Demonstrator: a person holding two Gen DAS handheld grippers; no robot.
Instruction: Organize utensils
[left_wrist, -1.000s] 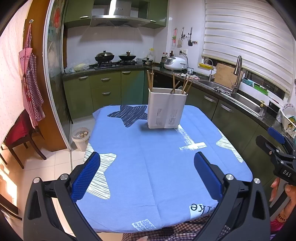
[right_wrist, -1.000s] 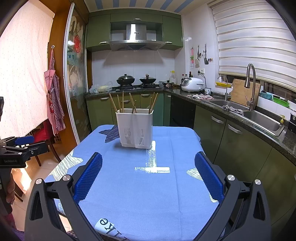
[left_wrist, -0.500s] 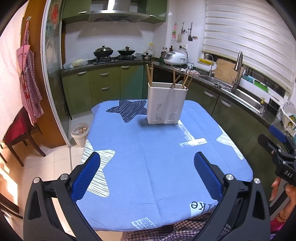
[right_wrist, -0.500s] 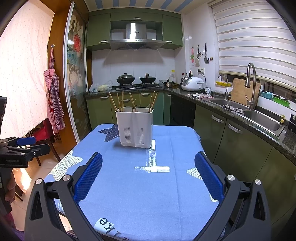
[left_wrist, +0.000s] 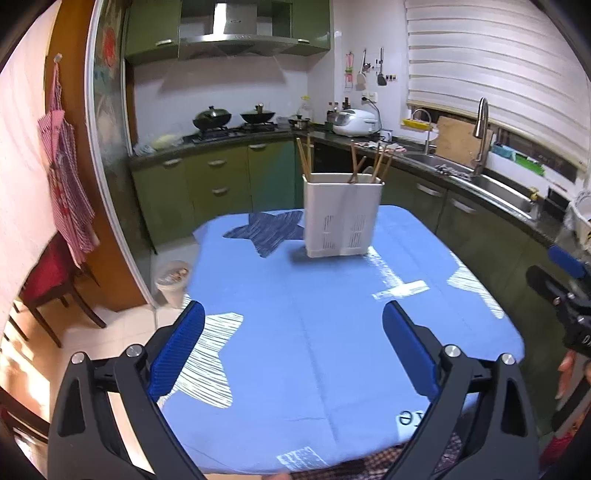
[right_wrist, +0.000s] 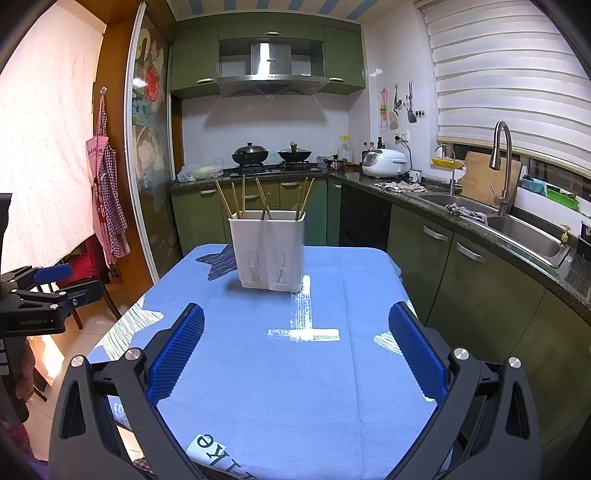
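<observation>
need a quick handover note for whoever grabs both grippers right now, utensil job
Left gripper: open, empty, held above the near end of the table.
Right gripper: open, empty, also above the near end.
White utensil holder: upright on the far part of the blue tablecloth, clear of both grippers.
Chopsticks: several stand in the holder, leaning different ways, spread across its compartments. A pale utensil may be among them, too unclear to name.
Done: nothing visibly sorted; no utensils lie loose on the cloth.
Left: probably reach forward to the holder and regroup the chopsticks, one gripper steadying the holder.
</observation>
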